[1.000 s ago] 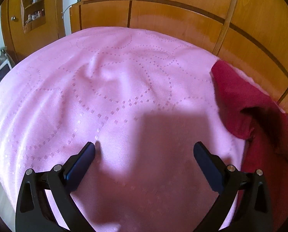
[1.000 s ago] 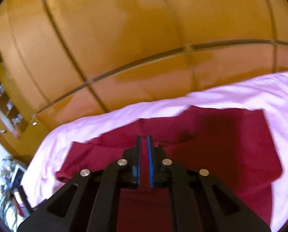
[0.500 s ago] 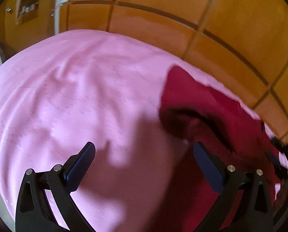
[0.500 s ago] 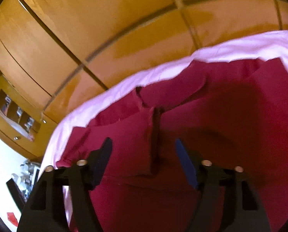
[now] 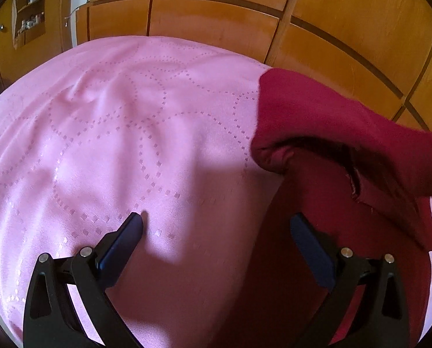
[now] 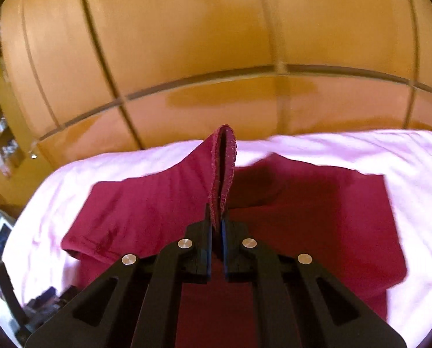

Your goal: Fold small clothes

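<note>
A dark red garment (image 6: 303,197) lies spread on a pink bedspread (image 6: 361,150). My right gripper (image 6: 216,223) is shut on a fold of its stitched hem, which stands up above the fingertips while the rest lies flat. In the left wrist view that raised part of the red garment (image 5: 317,110) hangs at the right, above the bedspread (image 5: 129,130). My left gripper (image 5: 216,221) is open with nothing between its fingers. Its left finger is over bare pink cloth and its right finger over the garment's shaded lower part.
Wooden wardrobe doors (image 5: 332,29) run close behind the bed's far edge, also filling the top of the right wrist view as wardrobe panels (image 6: 216,43). Open shelves (image 5: 30,8) with small items stand at the far left. Clutter (image 6: 1,232) lies beside the bed's left edge.
My right gripper opened over the garment, then shut on a hem fold and raised it. My left gripper slid right across the bedspread, bringing the garment under its right finger.
</note>
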